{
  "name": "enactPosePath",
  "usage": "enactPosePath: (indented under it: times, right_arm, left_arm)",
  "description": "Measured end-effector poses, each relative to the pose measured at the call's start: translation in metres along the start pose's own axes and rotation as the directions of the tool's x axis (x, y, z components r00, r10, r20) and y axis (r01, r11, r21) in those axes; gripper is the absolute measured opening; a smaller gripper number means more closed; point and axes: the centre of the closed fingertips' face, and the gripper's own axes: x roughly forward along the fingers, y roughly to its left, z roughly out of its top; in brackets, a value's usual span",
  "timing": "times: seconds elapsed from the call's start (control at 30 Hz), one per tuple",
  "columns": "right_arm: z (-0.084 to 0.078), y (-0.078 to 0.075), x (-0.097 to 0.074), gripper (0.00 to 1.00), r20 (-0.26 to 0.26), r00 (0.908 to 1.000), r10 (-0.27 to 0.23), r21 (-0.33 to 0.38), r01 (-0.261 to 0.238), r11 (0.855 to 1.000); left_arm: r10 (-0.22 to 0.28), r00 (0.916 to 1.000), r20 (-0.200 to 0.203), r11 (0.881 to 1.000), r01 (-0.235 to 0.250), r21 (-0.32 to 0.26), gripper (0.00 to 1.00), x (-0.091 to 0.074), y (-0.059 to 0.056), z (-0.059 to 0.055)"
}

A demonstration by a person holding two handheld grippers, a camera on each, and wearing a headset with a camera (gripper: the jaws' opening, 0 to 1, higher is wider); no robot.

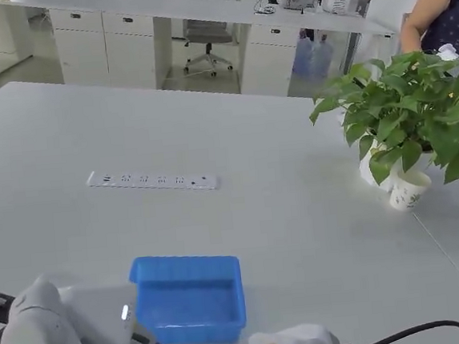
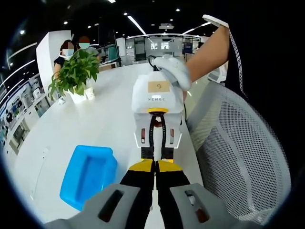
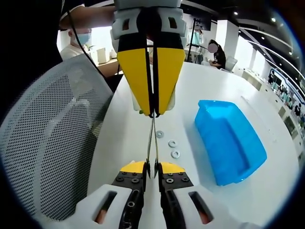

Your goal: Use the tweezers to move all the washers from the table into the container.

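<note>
The tweezers are a thin, bare-metal pair, their two slim arms lying close together. In the right gripper view they run in a straight line between my two grippers. The jaws of my right gripper are clamped on one end, yellow tips nearly together. The jaws of my left gripper are closed on the other end, coming in from the top of that view.

Three washers lie flat on the white tabletop just beside the tweezers. They are small silvery rings set in a loose row, apart from one another. They sit between the tweezers and the container, a bright blue, open-topped rectangular plastic tub.

In the left gripper view, the white housing of my right gripper carries a tan sticker. Its figure looks like a 9, and the grey lettering under it is too small to read.

In the head view, a white power strip lies farther back on the tabletop. A leafy green plant stands at the right in a white cup with dark print I cannot read.
</note>
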Motion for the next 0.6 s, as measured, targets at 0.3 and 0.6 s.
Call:
enactPosePath:
  times: [0.3, 0.6]
  right_arm:
    - [-0.002, -0.001, -0.004, 0.11, -0.009, 0.9999, -0.009, -0.014, 0.008, 1.000]
    - [-0.004, 0.000, -0.007, 0.08, 0.009, 0.9997, -0.024, 0.006, 0.024, 1.000]
  left_arm:
    - [-0.013, 0.9998, 0.014, 1.000, 0.013, 0.013, 0.03, 0.007, 0.000, 0.008]
    - [-0.041, 0.9983, 0.041, 0.999, 0.040, 0.022, 0.04, 0.013, -0.002, 0.014]
